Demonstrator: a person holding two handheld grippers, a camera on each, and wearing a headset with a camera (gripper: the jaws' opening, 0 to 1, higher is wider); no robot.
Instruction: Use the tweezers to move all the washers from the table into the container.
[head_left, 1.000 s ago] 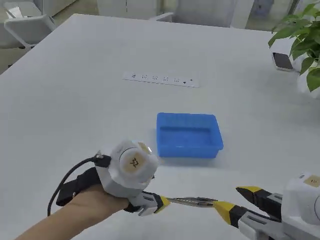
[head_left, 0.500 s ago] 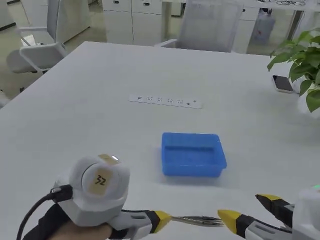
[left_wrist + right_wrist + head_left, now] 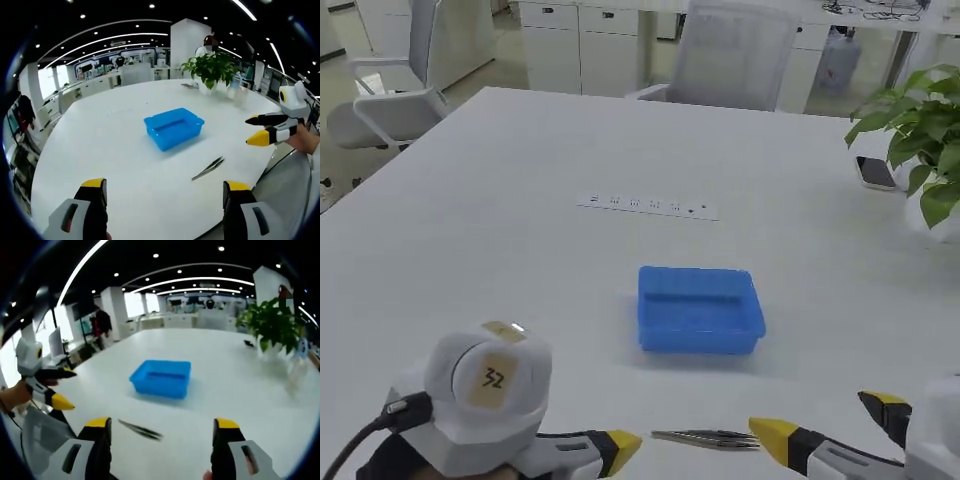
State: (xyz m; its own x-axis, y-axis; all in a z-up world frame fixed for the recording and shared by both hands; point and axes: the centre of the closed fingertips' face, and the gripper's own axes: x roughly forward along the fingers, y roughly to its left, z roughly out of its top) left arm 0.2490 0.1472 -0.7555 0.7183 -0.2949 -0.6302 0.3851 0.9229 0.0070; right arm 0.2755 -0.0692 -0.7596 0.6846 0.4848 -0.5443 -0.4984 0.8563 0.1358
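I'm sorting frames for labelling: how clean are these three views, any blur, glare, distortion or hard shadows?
Head view: sharp and evenly lit, with only a soft shadow at the blue container and no glare on the table. Left gripper view: heavy fisheye bend curving the table edge, yet the tweezers read crisp. Right gripper view: same bend, softer overall, with the tweezers slightly smeared.

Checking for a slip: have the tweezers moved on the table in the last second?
No. The tweezers lie in the same spot, parallel to the near wall of the container and apart from it. Only the camera has shifted.
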